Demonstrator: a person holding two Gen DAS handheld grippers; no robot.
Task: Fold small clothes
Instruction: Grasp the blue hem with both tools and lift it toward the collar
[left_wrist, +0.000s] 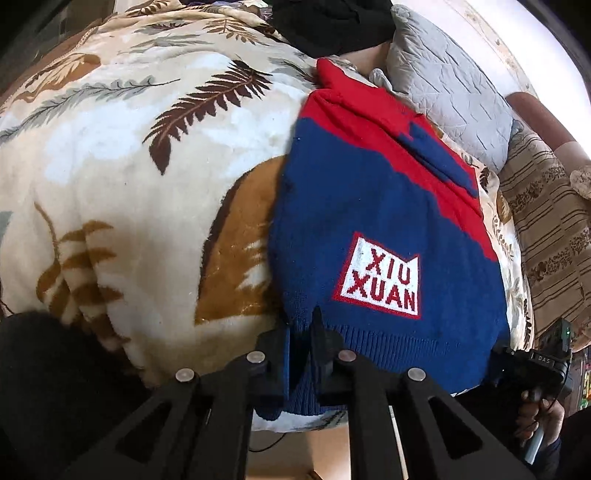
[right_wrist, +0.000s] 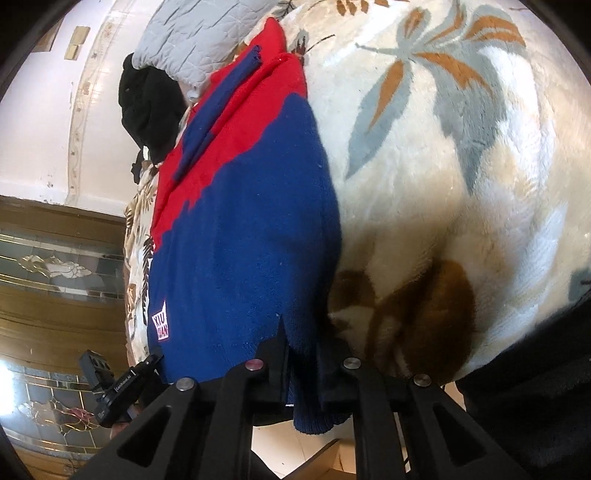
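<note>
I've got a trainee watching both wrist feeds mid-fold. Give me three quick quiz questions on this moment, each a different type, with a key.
1. True or false: the left gripper is shut on the hem of the sweater.
2. What does the sweater lie on? A) bare floor B) leaf-print blanket C) wooden table
3. Fill in: the sweater's far end is ____ in colour.

Key: 1 true; the right gripper grips the hem too. 2 B. 3 red.

Bright daylight, blown-out walls, heavy fisheye warping
</note>
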